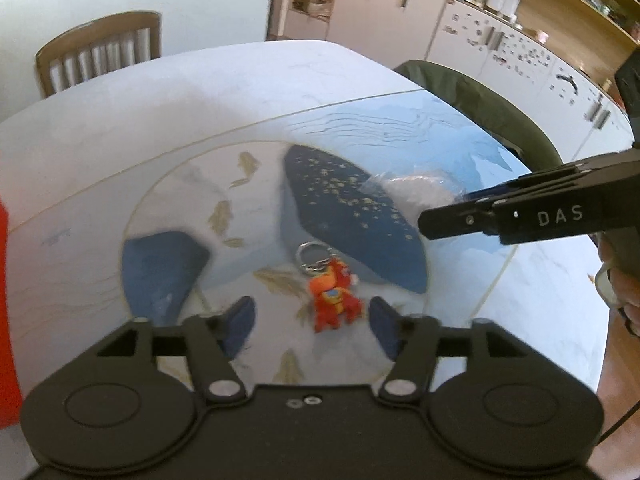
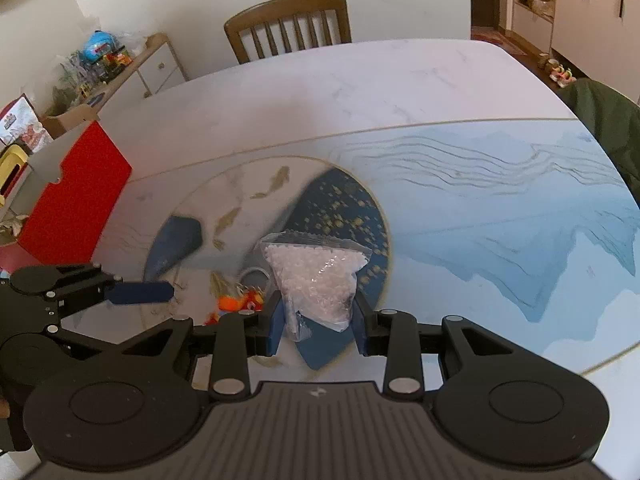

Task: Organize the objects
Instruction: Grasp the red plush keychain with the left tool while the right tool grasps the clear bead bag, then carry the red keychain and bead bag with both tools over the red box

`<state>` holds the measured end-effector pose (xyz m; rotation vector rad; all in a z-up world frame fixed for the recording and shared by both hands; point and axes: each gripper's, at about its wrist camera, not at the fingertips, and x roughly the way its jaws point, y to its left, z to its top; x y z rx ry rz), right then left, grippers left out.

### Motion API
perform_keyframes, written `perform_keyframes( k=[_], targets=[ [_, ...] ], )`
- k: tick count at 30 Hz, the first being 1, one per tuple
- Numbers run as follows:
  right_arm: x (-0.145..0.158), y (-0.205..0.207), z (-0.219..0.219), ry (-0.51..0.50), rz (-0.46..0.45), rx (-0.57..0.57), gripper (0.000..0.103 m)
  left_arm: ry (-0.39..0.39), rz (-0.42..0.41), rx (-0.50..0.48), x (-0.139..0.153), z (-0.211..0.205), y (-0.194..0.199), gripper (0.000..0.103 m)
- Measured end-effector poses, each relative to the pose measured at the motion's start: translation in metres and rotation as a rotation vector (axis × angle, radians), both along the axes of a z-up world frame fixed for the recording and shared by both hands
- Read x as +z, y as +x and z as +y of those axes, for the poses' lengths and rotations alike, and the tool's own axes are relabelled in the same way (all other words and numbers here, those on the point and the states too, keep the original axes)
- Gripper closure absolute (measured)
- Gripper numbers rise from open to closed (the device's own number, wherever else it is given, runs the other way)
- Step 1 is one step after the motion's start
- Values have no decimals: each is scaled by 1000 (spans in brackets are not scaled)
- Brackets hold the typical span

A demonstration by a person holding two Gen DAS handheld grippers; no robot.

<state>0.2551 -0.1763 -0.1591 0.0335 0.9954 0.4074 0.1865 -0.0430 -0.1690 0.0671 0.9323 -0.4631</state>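
Marble table (image 1: 120,112), blue mat: red toy keychain (image 1: 334,300) lies directly ahead between spread left gripper (image 1: 312,322) fingers, ring end away (nearer arm). Right gripper (image 2: 318,326) clamps bead bag (image 2: 316,276).

We are seeing even, soft daylight with faint shadows. Fisheye distortion is bending the table (image 2: 360,80) edges, and motion blur is softening both views throughout.
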Motion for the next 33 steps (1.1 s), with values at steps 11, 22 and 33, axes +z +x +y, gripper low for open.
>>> perform_keyframes(
  k=[11, 22, 33],
  targets=[
    [-7, -5, -14, -22, 14, -2, 69, 109, -45, -67, -21, -36, 7, 48],
    [-9, -3, -16, -15, 19, 11, 69, 125, -58, -62, -18, -39, 4, 68],
    [-3, -6, -5, -15, 11, 29, 69, 62, -17, 0, -13, -16, 6, 77]
  ],
)
